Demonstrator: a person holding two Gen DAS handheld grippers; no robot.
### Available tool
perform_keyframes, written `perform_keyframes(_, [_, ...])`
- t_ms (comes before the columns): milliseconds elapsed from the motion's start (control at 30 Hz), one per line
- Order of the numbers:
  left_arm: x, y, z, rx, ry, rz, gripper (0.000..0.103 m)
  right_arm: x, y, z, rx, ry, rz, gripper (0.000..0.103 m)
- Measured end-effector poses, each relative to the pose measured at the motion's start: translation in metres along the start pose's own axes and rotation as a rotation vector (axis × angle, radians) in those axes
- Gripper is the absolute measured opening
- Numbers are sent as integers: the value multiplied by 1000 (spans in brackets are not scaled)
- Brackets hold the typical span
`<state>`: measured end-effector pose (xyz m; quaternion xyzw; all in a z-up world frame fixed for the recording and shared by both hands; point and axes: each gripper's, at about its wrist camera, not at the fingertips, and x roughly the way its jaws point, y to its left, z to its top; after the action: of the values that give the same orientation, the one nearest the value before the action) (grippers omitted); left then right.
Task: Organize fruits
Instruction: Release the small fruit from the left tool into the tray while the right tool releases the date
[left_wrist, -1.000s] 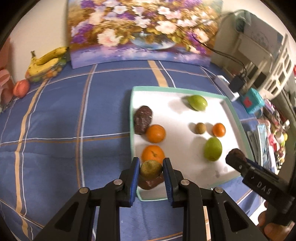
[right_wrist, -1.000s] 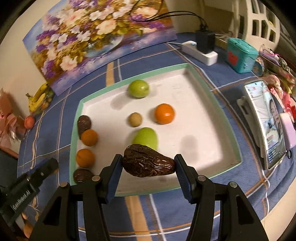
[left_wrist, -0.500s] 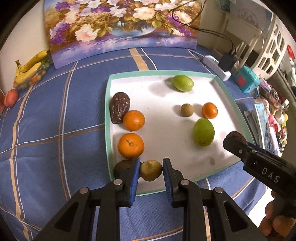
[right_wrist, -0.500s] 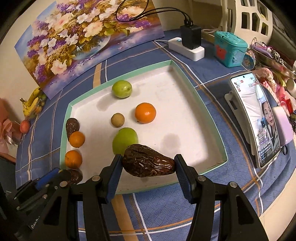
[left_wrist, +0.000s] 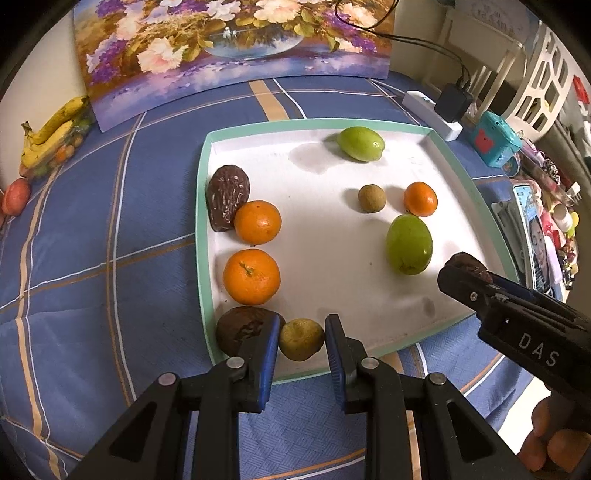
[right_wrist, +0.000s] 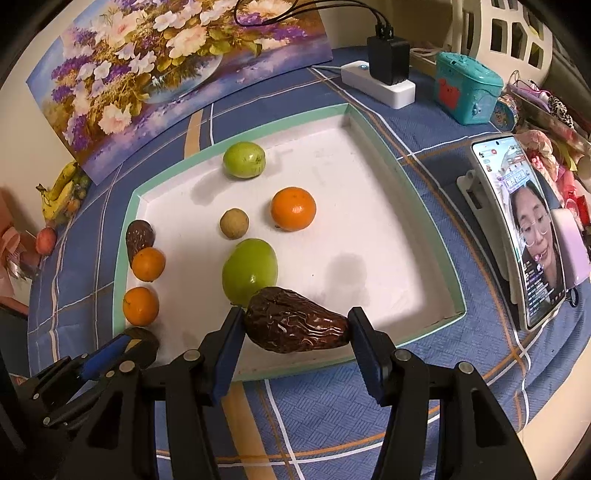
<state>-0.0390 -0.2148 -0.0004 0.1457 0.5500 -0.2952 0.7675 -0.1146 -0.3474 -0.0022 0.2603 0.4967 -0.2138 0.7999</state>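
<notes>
The left gripper (left_wrist: 301, 349) is clamped on a small round olive-yellow fruit (left_wrist: 301, 339), its blue pads pressing both sides, at the near left corner of the shallow white tray with a mint-green rim (left_wrist: 202, 236). Just left of that fruit, touching the gripper's left finger, lies a wrinkled dark brown fruit (left_wrist: 240, 328) in the same corner. Along the tray's left edge, going away from it, sit a large orange mandarin (left_wrist: 251, 276), a second orange mandarin (left_wrist: 257, 222) and a dark brown oval ridged fruit (left_wrist: 227, 196) that touches the second mandarin.

The right gripper (right_wrist: 295, 326) grips a long wrinkled dark brown date-like fruit (right_wrist: 295, 320) by its two ends, above the tray's near edge. Behind it on the tray lies a big green oval fruit (right_wrist: 249, 272), then a small tan round fruit (right_wrist: 233, 222) beside a third orange mandarin (right_wrist: 293, 208), and a green round fruit (right_wrist: 244, 160) near the far edge.

The tray rests on a blue checked cloth (left_wrist: 110, 236); a flower painting (left_wrist: 229, 48) stands at the cloth's far edge, and a phone on a stand (right_wrist: 517, 229) is off the tray's right side
</notes>
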Motion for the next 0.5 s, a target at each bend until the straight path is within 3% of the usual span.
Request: perform_keyframes(500, [-4, 7, -1, -37, 27, 15, 29, 10, 11, -5, -37, 47, -15, 59])
